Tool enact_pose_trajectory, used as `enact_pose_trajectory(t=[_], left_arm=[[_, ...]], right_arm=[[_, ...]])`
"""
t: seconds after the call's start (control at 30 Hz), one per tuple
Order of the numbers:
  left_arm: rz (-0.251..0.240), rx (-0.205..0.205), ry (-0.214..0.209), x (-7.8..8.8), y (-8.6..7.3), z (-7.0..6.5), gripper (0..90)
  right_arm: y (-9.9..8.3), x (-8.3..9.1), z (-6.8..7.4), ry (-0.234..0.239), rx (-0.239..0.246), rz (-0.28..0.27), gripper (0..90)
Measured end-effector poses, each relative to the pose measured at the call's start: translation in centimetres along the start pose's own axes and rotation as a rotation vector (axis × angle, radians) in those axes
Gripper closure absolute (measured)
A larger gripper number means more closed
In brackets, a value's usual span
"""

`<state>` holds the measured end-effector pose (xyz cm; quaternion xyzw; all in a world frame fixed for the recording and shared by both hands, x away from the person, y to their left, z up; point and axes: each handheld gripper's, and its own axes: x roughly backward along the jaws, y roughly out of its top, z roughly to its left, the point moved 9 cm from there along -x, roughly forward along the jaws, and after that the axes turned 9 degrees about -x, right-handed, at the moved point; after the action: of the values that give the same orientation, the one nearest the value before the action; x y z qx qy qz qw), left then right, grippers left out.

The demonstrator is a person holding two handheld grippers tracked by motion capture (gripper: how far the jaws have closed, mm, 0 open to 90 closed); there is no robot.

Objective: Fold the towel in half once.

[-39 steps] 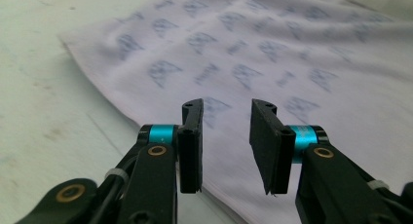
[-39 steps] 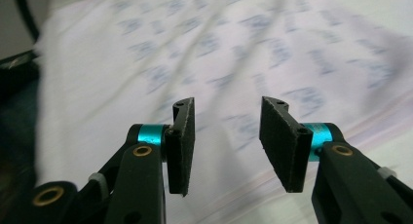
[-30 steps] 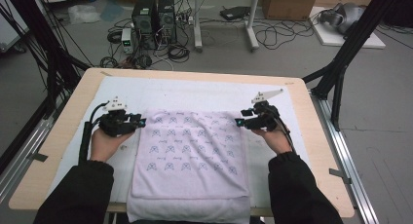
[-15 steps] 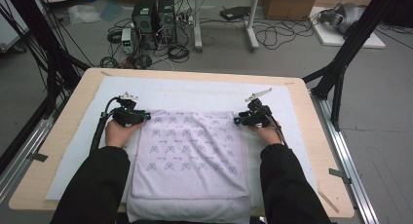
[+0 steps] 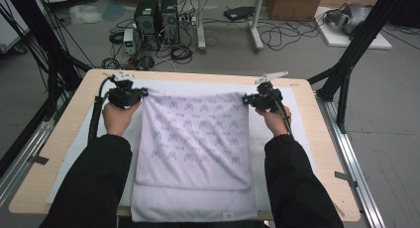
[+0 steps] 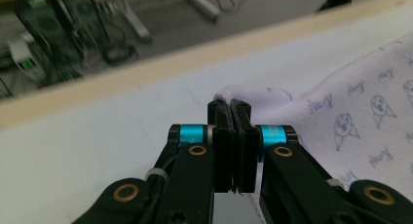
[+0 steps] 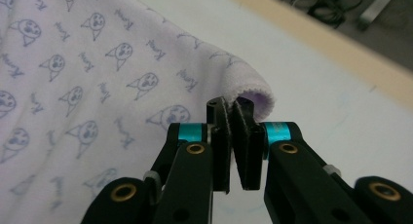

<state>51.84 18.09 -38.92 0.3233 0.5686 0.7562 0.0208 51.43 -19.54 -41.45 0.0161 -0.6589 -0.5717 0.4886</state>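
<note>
A lilac towel printed with small faces lies on the white mat, its near end folded under. At the towel's far left corner my left gripper is shut on the cloth. The left gripper view shows its jaws just closed, with the towel's corner pinched between the pads. My right gripper is shut on the far right corner. Its jaws have also just closed, on a rolled fold of the towel. The far edge hangs stretched between the two grippers.
The white mat covers most of the wooden table. Bare mat lies beyond the towel up to the far table edge. Black frame posts stand at both sides. Computers and cables sit on the floor behind.
Both hands have moved toward the far side of the table and slightly up. Both grippers' jaws closed on the towel's far corners, and the far edge went with them, stretching the towel longer.
</note>
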Motion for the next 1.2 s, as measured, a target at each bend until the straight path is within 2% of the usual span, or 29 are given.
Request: enact_pose_trajectory(t=[0.03,0.1,0.13,0.17,0.2,0.23,0.27,0.33,0.37,0.43,0.5,0.57,0.6,0.63,0.67,0.7,0.77,0.83,0.9,0.97,1.03,1.07,1.2], left_arm=[[-0.032,-0.007,0.013,0.6,1.6,0.5,88.1],[-0.085,-0.013,0.018,1.7,4.4,1.3,87.8],[-0.098,-0.009,0.036,1.9,5.3,1.7,83.7],[-0.067,0.010,0.065,1.8,5.5,2.1,64.8],[-0.059,0.020,0.049,1.6,5.4,2.0,55.8],[-0.043,0.014,0.032,1.4,4.8,1.8,58.3],[-0.030,0.011,0.023,1.1,4.1,1.6,57.2],[-0.004,0.007,-0.008,0.6,2.2,0.9,57.2],[0.018,0.003,-0.033,0.4,1.1,0.5,56.5],[0.052,-0.007,-0.046,0.0,-0.9,-0.2,56.0],[0.063,-0.010,-0.074,-0.1,-2.4,-1.0,55.2],[0.061,-0.015,-0.103,0.2,-3.6,-1.9,54.1],[0.074,-0.025,-0.116,0.4,-4.1,-2.2,54.1],[0.069,-0.025,-0.130,0.6,-4.6,-2.7,54.2],[0.067,-0.031,-0.138,1.0,-5.0,-3.0,54.7],[0.067,-0.037,-0.145,1.3,-5.4,-3.4,54.9],[0.051,-0.045,-0.156,2.1,-5.9,-4.0,54.9],[0.049,-0.057,-0.172,3.0,-6.4,-4.6,54.2],[0.037,-0.070,-0.174,3.8,-6.8,-5.2,54.1],[0.031,-0.080,-0.186,4.6,-7.4,-5.9,53.8],[0.040,-0.100,-0.198,5.3,-8.1,-6.5,53.9],[0.036,-0.093,-0.208,5.6,-8.6,-7.0,54.1],[0.072,-0.106,-0.244,6.1,-10.6,-8.4,58.1]], right_arm=[[1.2,0.7,-0.1,-0.024,0.019,-0.014,86.7],[3.9,2.5,-0.7,-0.068,0.025,-0.052,86.2],[5.1,3.3,-1.2,-0.089,0.019,-0.090,78.8],[6.0,3.9,-1.9,-0.131,-0.011,-0.109,60.7],[6.4,4.4,-2.8,-0.160,-0.053,-0.120,55.9],[6.3,4.5,-3.1,-0.135,-0.084,-0.107,53.6],[5.9,4.4,-3.3,-0.125,-0.093,-0.096,51.2],[4.2,3.8,-3.3,-0.129,-0.066,-0.049,48.3],[3.4,3.6,-3.2,-0.128,-0.054,-0.042,47.6],[1.4,3.0,-3.0,-0.107,-0.058,-0.008,46.2],[-0.5,2.6,-2.6,-0.088,-0.063,0.025,44.2],[-1.9,2.3,-2.1,-0.040,-0.118,0.101,39.7],[-2.4,2.2,-1.7,-0.014,-0.120,0.120,40.7],[-2.7,2.4,-1.3,-0.023,-0.083,0.110,43.1],[-2.9,2.7,-0.8,-0.029,-0.046,0.069,44.8],[-3.2,3.0,-0.3,-0.023,-0.034,0.042,44.6],[-4.0,3.4,0.6,0.015,-0.046,0.041,44.3],[-4.9,3.7,1.3,0.013,-0.025,0.053,43.9],[-5.7,4.2,2.3,0.037,-0.021,0.042,44.2],[-6.7,4.7,3.1,0.036,0.001,0.045,44.3],[-7.7,5.0,3.7,0.049,0.007,0.050,44.4],[-8.2,5.1,4.1,0.061,-0.001,0.049,45.4],[-10.0,4.9,5.8,0.083,0.033,0.057,45.9]])
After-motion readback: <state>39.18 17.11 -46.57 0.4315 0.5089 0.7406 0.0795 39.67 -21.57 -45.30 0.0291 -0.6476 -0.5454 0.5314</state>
